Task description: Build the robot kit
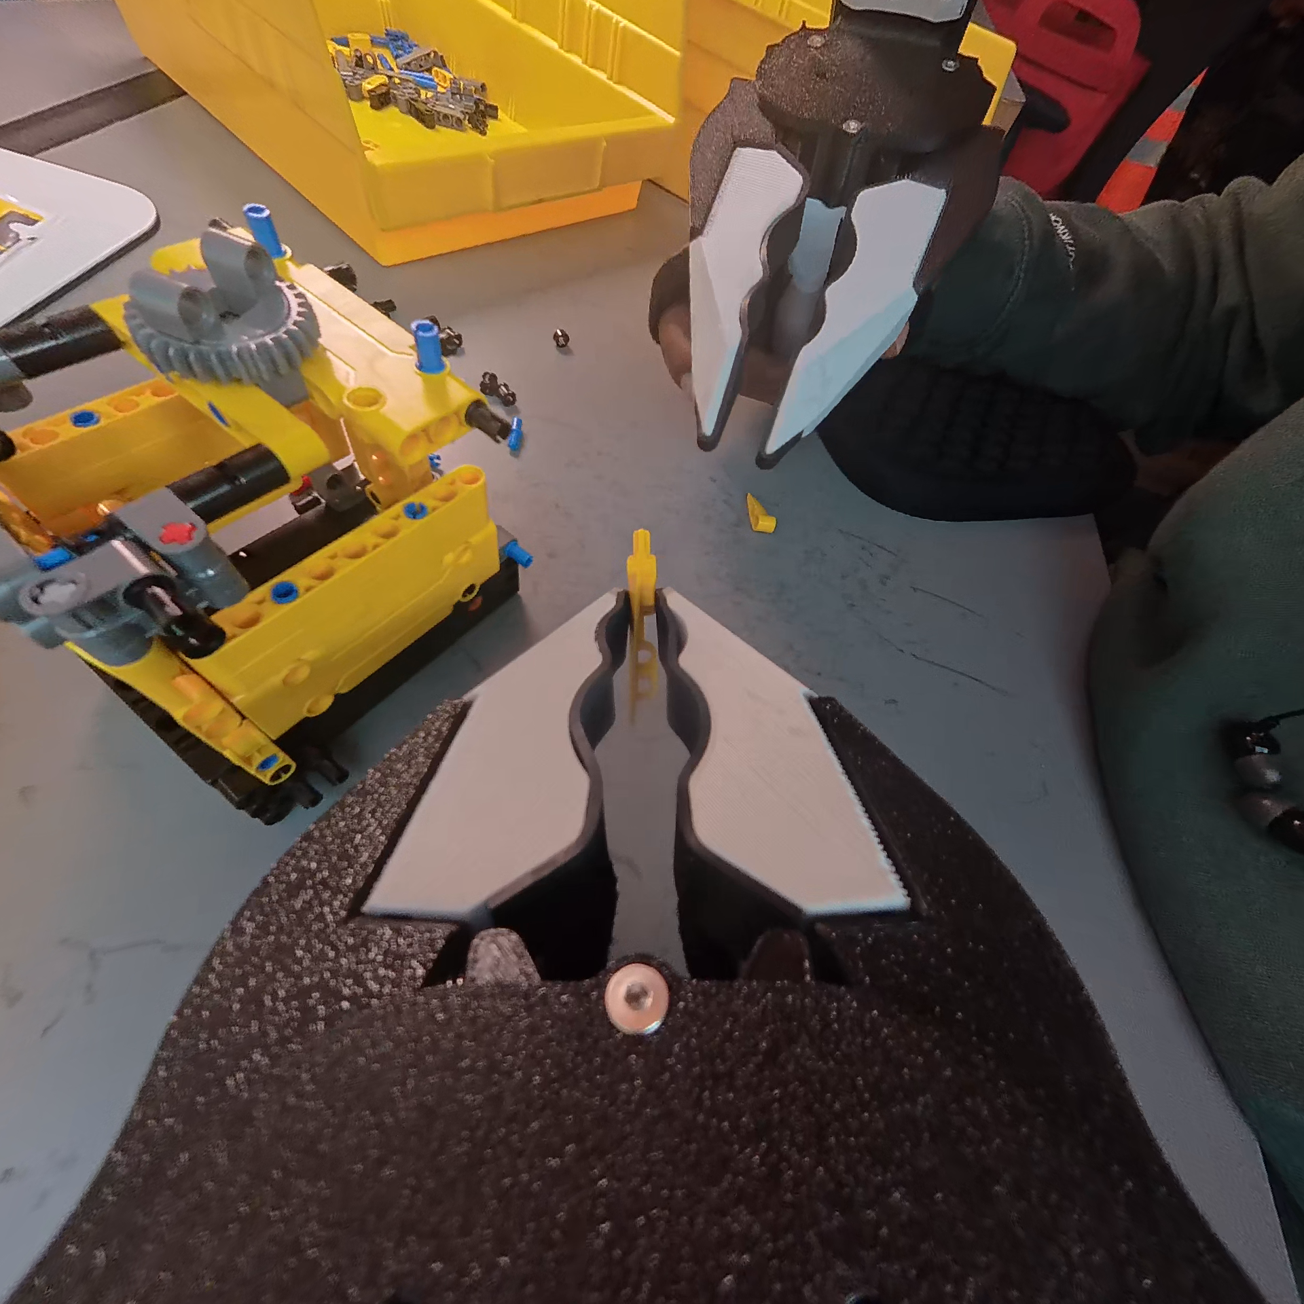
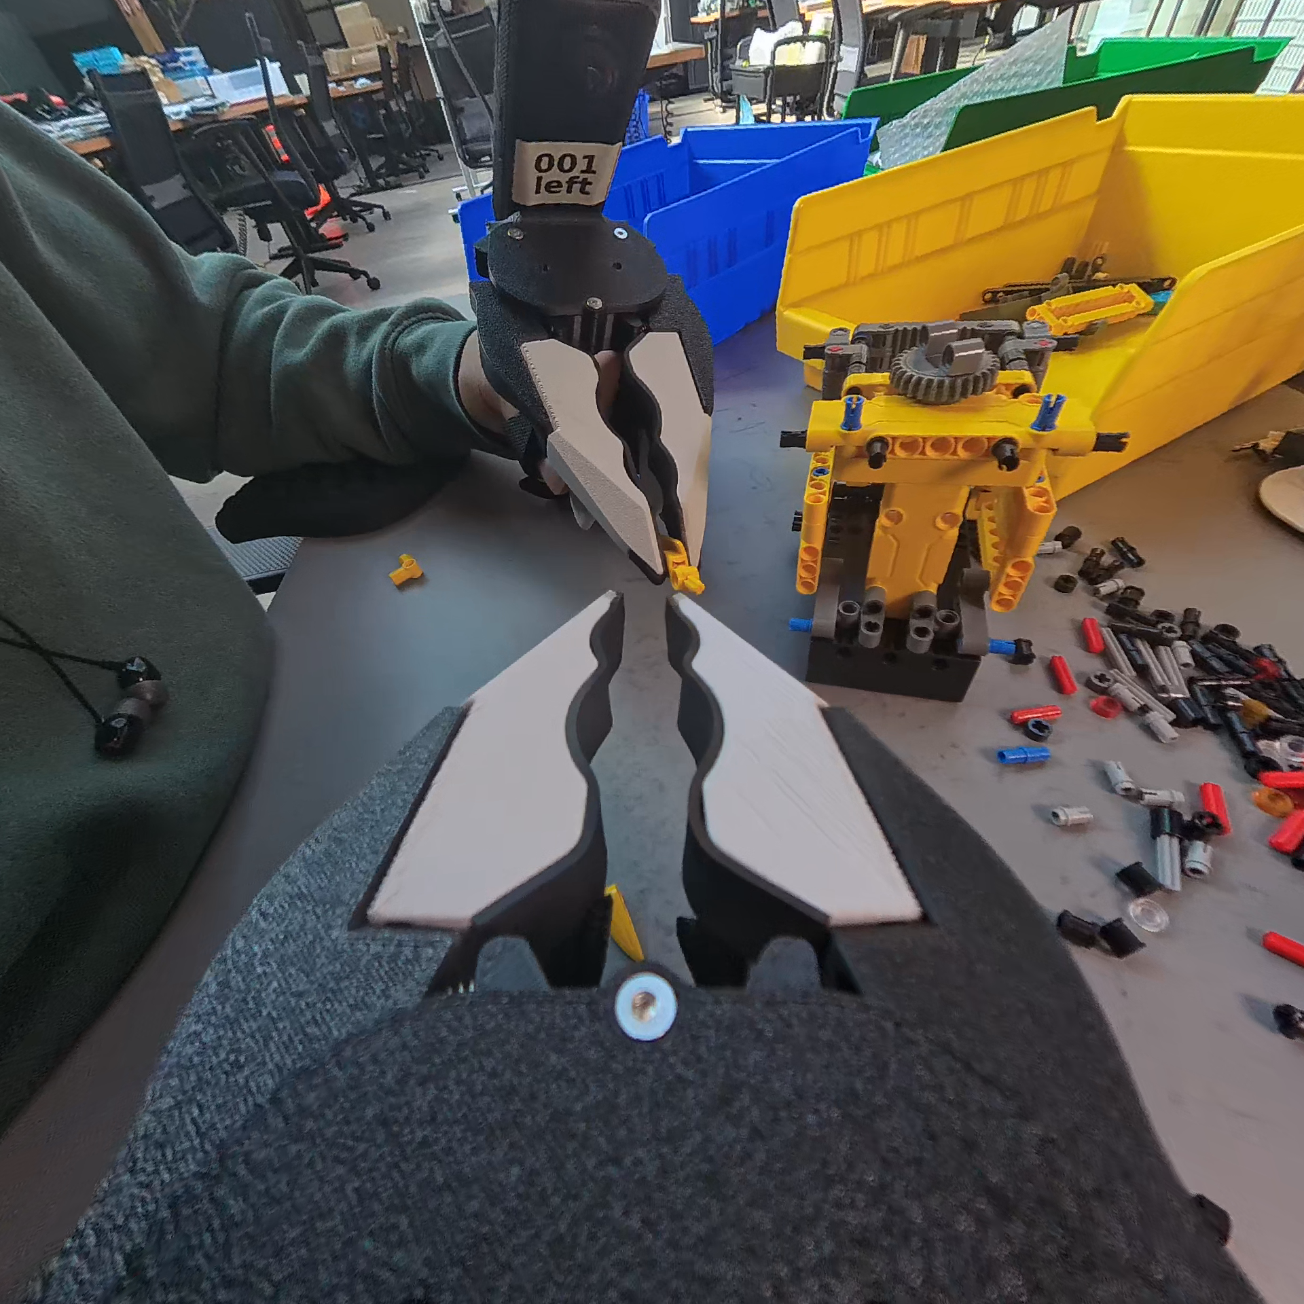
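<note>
the left hand-held gripper (image 1: 641, 593) pinches a thin yellow toy beam (image 1: 642, 621) upright between its tips, above the grey counter (image 1: 882, 635). the right hand-held gripper (image 2: 643, 600) hangs just beside it, jaws slightly spread and holding nothing. a half-built yellow toy model (image 2: 917, 494) stands on the counter, near both; a small yellow elbow piece (image 2: 405, 569) lies apart. the model looks unfinished, with many loose parts unplaced. only the right wrist view shows the scattered pins (image 2: 1164, 705), the blue bin (image 2: 741, 197) and the office behind; the left wrist view alone shows small parts inside the yellow bin (image 1: 494, 176).
</note>
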